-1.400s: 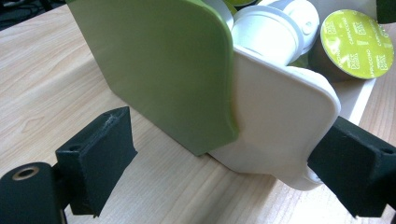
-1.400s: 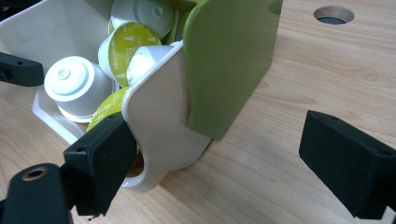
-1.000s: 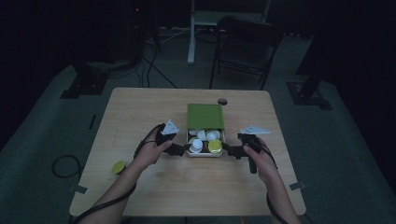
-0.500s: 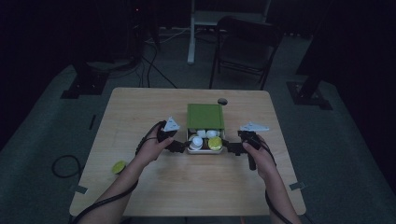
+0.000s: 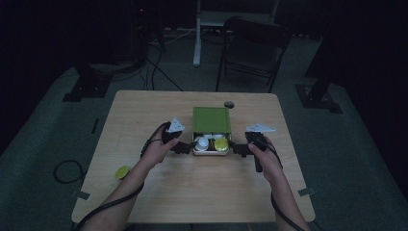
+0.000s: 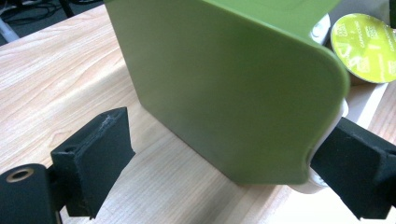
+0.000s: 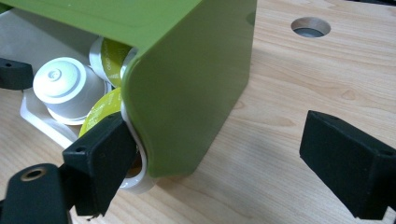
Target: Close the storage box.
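A green box sits mid-table, its white drawer drawn out toward the person and loaded with coffee pods, among them a white pod and a yellow-lidded pod. Left gripper stands at the drawer's left front corner, right gripper at its right front corner, so the drawer lies between the two. In the left gripper view the jaws stand wide apart, one against the drawer's white rim at the box corner, the other out over bare wood and well clear of the box side; nothing is clamped. Right gripper view gives the mirror case: one jaw touches the drawer rim at the corner, the other hangs free over the table near a round hole in the tabletop; open, holding nothing. Risks: each contact is a single jaw on a rounded corner, so a push could slip off. Uneven pressure would probably skew the drawer and jam it in its sleeve. The box itself looks light and unrestrained; it might slide back rather than take the drawer. Pods stand proud, possibly high enough to catch the box edge, though the dim high view leaves this uncertain.
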The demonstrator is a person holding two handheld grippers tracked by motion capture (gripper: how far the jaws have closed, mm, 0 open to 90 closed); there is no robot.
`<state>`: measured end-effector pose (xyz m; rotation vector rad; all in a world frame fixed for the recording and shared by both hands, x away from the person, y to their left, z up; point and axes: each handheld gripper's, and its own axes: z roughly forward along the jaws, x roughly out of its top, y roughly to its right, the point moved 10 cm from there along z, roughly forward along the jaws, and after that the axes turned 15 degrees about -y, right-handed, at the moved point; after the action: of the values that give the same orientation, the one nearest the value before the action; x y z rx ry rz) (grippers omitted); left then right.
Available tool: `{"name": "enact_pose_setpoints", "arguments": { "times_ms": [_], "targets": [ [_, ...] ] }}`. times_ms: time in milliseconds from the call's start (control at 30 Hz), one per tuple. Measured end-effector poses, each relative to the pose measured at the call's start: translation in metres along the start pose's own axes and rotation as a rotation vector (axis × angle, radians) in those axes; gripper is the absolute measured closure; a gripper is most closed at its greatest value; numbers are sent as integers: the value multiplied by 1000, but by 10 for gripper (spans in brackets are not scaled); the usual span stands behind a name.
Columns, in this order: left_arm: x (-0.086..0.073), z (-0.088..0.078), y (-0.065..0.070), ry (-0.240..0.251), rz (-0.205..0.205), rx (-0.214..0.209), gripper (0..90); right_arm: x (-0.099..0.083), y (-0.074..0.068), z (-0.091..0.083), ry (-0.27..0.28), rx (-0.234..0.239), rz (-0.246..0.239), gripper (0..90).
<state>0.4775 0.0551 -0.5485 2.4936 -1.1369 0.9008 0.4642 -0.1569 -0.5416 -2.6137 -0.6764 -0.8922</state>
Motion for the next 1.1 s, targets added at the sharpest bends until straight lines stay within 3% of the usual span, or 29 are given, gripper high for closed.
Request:
{"name": "enact_pose_setpoints", "arguments": {
  "times_ms": [400,667,867,1100],
  "targets": [
    [4,2,-4,-1,15,31,53,4,2,3,8,-18,14,106],
    [4,4,-3,10,-16,35,51,6,1,6,29,-38,47,106],
    [8,0,6,40,-49,-3,66,10,-6,1,62,-16,44,108],
    [7,-9,8,70,-67,1,66,13,-13,-10,100,-4,14,109]
  ]
}}
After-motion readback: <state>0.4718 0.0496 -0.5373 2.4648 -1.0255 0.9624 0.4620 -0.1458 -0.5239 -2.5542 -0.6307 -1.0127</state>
